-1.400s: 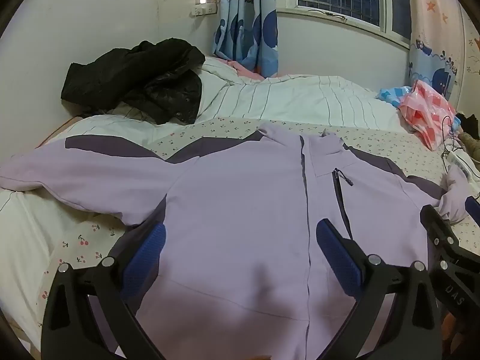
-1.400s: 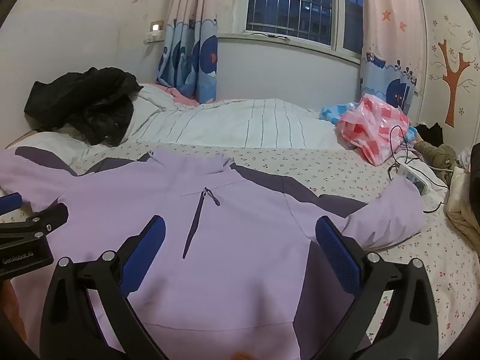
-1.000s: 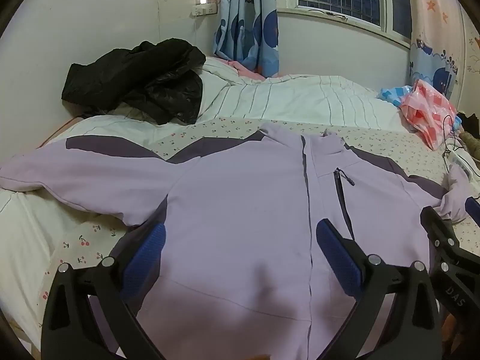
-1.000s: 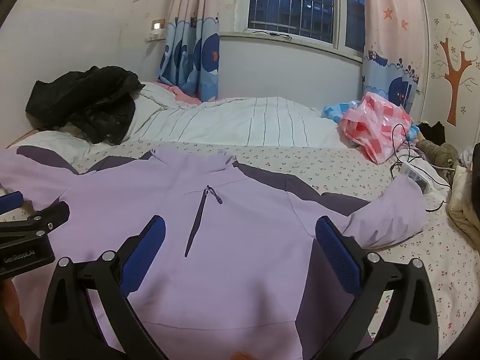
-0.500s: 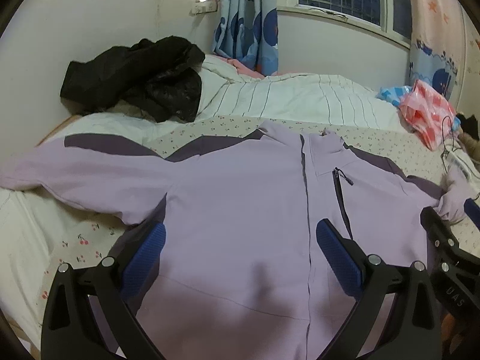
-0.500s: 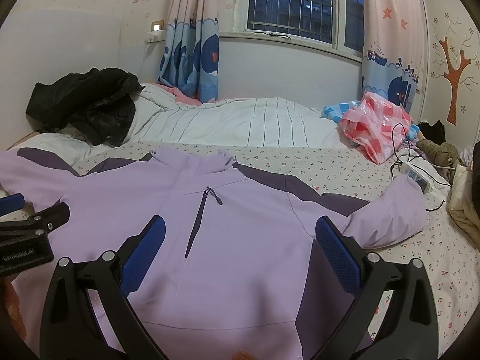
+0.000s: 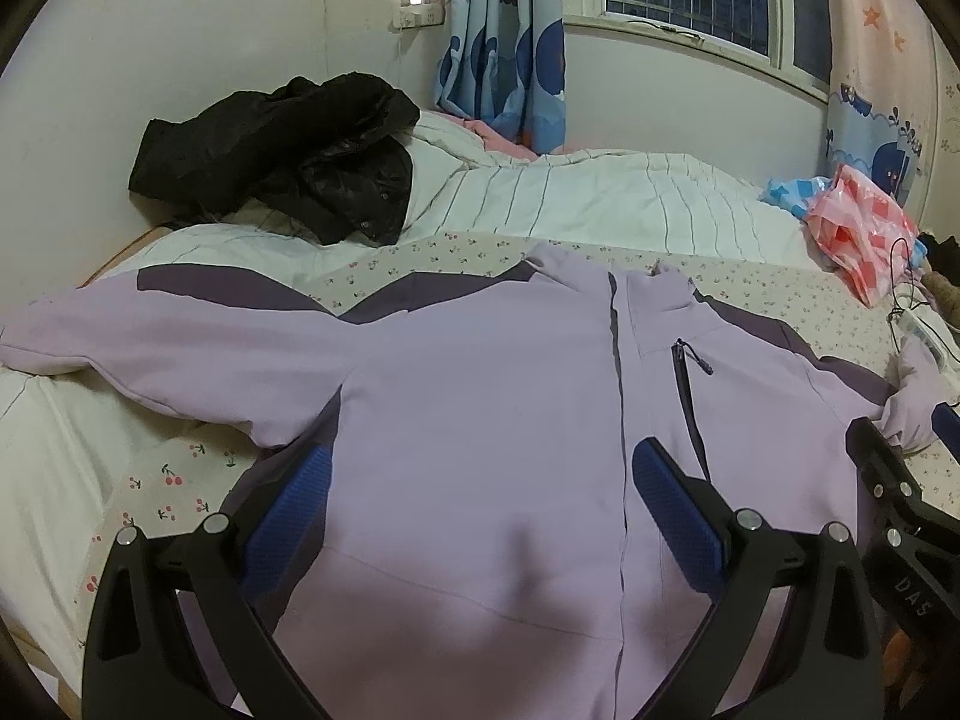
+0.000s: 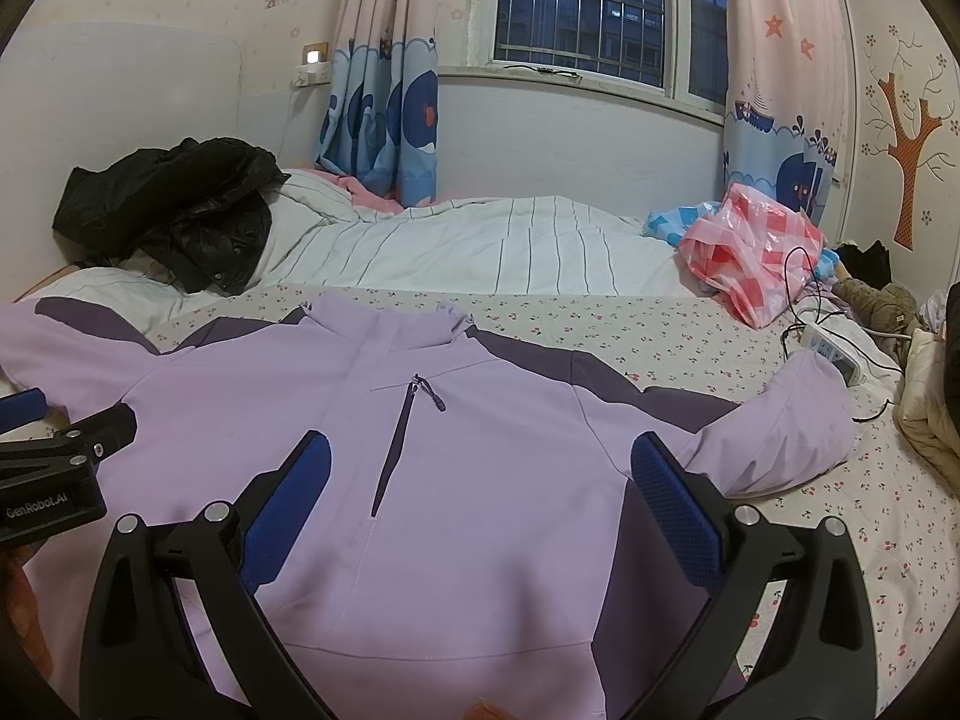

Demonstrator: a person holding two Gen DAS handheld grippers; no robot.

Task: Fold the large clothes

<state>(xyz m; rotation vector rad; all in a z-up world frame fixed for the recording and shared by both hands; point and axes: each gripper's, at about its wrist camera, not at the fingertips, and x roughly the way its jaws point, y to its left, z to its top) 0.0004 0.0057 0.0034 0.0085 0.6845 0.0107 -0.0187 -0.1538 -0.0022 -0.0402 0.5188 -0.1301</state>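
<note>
Jaws of both the left gripper (image 7: 480, 480) and right gripper (image 8: 480, 474) stand wide apart, empty, above one lilac jacket (image 7: 498, 396) spread front-up on the bed (image 8: 600, 324). One black coat (image 7: 282, 150) lies far left, one pink bag (image 8: 750, 246) far right.

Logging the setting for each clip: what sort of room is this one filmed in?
Most likely a child's bedroom at home. A bed with cherry-print sheet holds the lilac jacket, cartoon curtains frame a barred window, and a tree decal is on the wall.
</note>
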